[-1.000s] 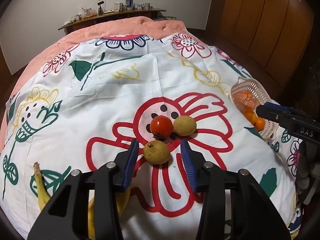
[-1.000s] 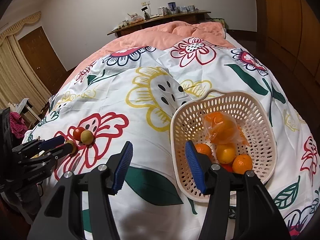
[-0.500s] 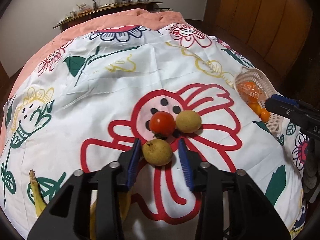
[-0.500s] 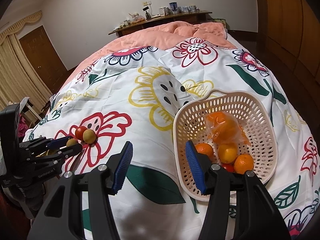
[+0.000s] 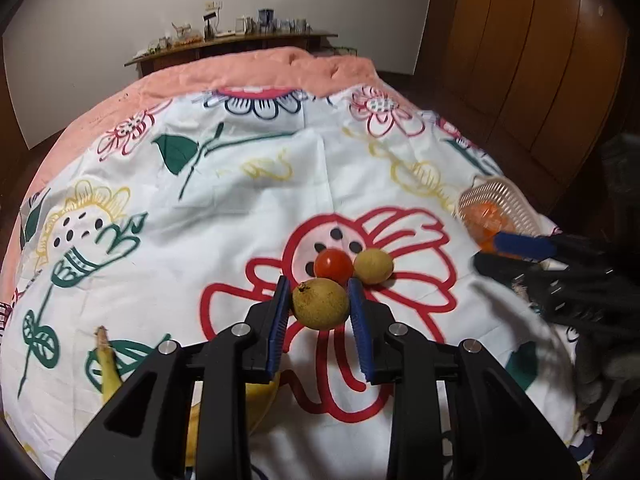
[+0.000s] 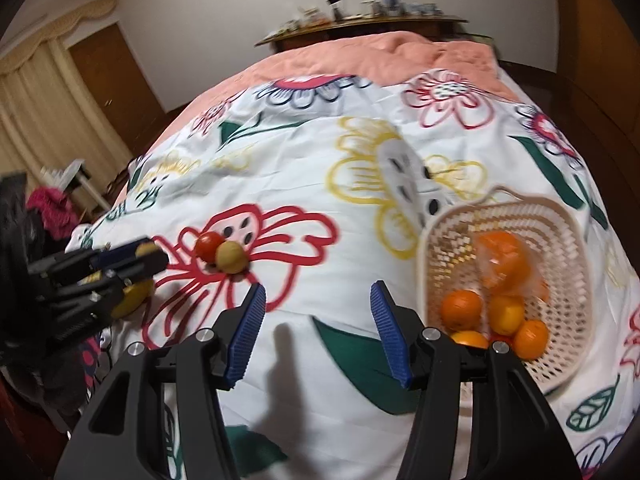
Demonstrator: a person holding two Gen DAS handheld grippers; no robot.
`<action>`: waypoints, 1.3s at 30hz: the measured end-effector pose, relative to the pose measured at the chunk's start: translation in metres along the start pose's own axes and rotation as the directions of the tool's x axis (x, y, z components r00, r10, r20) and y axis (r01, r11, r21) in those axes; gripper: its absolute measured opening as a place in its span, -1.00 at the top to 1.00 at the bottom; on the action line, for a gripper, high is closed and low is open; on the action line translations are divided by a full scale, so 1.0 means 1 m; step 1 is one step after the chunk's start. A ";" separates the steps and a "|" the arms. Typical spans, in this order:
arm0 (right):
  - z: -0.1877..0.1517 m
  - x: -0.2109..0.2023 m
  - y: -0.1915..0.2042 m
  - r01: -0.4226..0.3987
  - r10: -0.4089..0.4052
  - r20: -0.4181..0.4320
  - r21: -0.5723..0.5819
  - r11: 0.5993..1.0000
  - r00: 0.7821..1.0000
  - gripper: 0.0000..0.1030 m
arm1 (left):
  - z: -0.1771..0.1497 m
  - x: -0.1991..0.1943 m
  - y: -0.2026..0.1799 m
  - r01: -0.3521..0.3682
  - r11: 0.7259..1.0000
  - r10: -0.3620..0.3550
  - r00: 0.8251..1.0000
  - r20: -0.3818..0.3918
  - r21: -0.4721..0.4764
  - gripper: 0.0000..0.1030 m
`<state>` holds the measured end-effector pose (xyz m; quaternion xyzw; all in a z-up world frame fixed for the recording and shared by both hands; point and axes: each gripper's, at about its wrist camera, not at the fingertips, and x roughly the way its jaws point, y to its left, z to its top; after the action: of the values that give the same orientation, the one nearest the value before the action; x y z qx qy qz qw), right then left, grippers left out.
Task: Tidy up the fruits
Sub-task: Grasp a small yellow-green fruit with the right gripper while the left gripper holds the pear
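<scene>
I hold the round, brown-green speckled fruit (image 5: 320,303) in my closed left gripper (image 5: 319,305).
Its stem nub points up-left; my right gripper (image 6: 317,305) is half open, empty.

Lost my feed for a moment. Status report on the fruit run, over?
Left gripper shut on brownish fruit. Right gripper open, empty, beside basket. Tomato and second brownish fruit on the bedspread. Path to basket looks clear.

my pads (image 5: 280,320) blue, frames black | held fruit (image 5: 320,304) olive-brown | tomato (image 5: 333,265) red | basket (image 6: 560,240) cream | oranges (image 6: 462,309) orange | sheet (image 5: 240,200) white, flower-printed
</scene>
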<state>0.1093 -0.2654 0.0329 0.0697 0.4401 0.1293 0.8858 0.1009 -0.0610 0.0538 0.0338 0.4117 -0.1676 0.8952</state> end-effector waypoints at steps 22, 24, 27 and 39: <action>0.029 0.059 0.083 -0.033 -0.022 -0.140 -0.378 0.925 0.990 -0.07 | -0.005 -0.053 0.025 0.016 0.997 -0.008 0.995 0.102 -0.073 0.42; 0.028 0.062 0.087 -0.044 -0.020 -0.154 -0.398 0.916 0.988 -0.07 | -0.007 -0.053 0.027 0.017 0.997 -0.009 0.995 0.100 -0.080 0.42; 0.028 0.067 0.090 -0.051 -0.024 -0.174 -0.416 0.908 0.984 -0.07 | -0.009 -0.053 0.030 0.018 0.996 -0.010 0.995 0.099 -0.088 0.42; 0.028 0.078 0.096 -0.030 -0.068 -0.197 -0.453 0.891 0.978 0.46 | -0.013 -0.049 0.030 0.024 0.995 -0.015 0.996 0.087 -0.098 0.42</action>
<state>0.1610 -0.1516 0.0133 -0.1570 0.4885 0.2264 0.8279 0.0721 -0.0173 0.0794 -0.0217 0.3809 -0.1572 0.9109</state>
